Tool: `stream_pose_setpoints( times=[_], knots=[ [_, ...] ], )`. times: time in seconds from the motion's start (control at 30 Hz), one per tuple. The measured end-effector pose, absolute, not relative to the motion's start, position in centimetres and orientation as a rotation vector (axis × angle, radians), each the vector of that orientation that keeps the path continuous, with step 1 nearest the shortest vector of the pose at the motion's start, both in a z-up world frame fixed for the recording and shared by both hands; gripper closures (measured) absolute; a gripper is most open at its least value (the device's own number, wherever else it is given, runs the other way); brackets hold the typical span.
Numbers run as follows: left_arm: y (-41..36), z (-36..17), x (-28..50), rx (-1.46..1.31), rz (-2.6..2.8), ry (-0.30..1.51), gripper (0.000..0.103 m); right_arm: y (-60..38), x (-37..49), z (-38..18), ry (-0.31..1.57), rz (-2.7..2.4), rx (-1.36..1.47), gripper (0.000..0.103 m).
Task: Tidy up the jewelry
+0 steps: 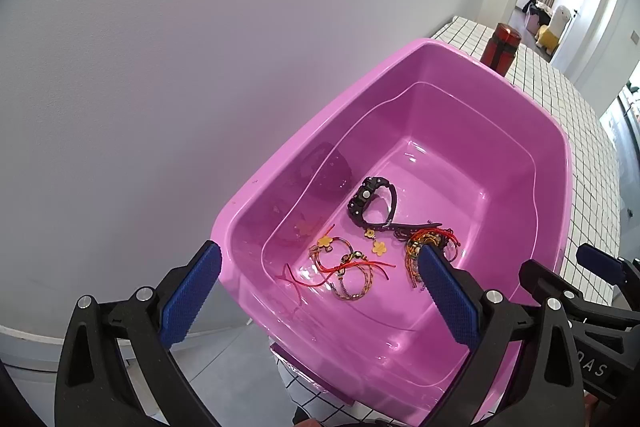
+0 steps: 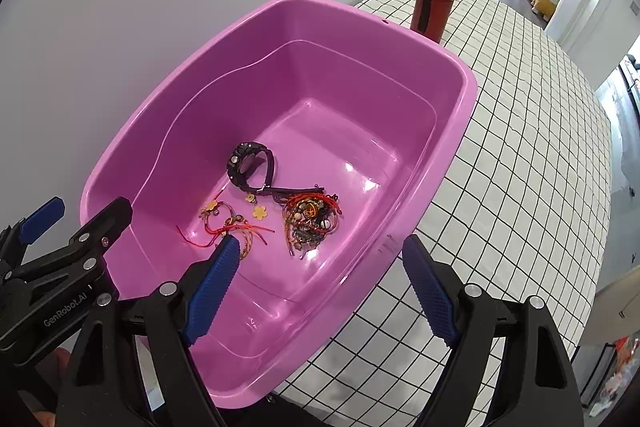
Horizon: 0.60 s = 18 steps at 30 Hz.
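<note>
Hand-held gripper first: your left hand-held gripper [image 1: 320, 291] hangs over the near-left corner of the pink tub [image 2: 460, 115] with its jaws spread wide and nothing between them, and your right hand-held gripper [image 2: 322, 283] hangs over the tub's near rim, equally wide and empty. Everything you need to sort lies on the tub's floor, and the tub itself sits on the checked worktop [image 2: 520, 147] against the pale wall, with a red flask [image 2: 434, 5] just behind its far corner. Nearest the tub's left wall lies the loose red cord bracelet [image 2: 230, 225] with its yellow flower charms; it looks featherlight and limp, so expect it to droop and trail its ends, and pinch it at the knotted middle where the strands bunch rather than at a single thread. Toward the tub's centre sits the black watch [image 2: 250, 167], buckled into a loop and resting on its side; it is probably the heaviest and stiffest piece, and the strap close to the case should give your pads a firm, non-slip hold. Closer to the tub's right wall is the tangled heap of beaded bracelets [image 2: 310, 217], touching the watch's strap tail; treat it as soft and snag-prone, since lifting one strand may drag the rest, so take the thickest clump.
</note>
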State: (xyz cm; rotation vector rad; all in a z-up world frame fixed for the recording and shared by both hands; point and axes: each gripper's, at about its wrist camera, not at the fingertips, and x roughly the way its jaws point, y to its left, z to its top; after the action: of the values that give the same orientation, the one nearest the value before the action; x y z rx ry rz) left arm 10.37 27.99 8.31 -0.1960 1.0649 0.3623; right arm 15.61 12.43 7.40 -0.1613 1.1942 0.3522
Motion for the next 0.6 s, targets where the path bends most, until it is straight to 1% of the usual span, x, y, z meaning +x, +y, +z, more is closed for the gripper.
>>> stream_pose_setpoints(
  times=[0.6],
  knots=[
    [28.20,7.90,10.42,-0.196,0.358,1.081,0.007,12.51,15.40,7.43,1.199,0.355,-0.167,0.023]
  ],
)
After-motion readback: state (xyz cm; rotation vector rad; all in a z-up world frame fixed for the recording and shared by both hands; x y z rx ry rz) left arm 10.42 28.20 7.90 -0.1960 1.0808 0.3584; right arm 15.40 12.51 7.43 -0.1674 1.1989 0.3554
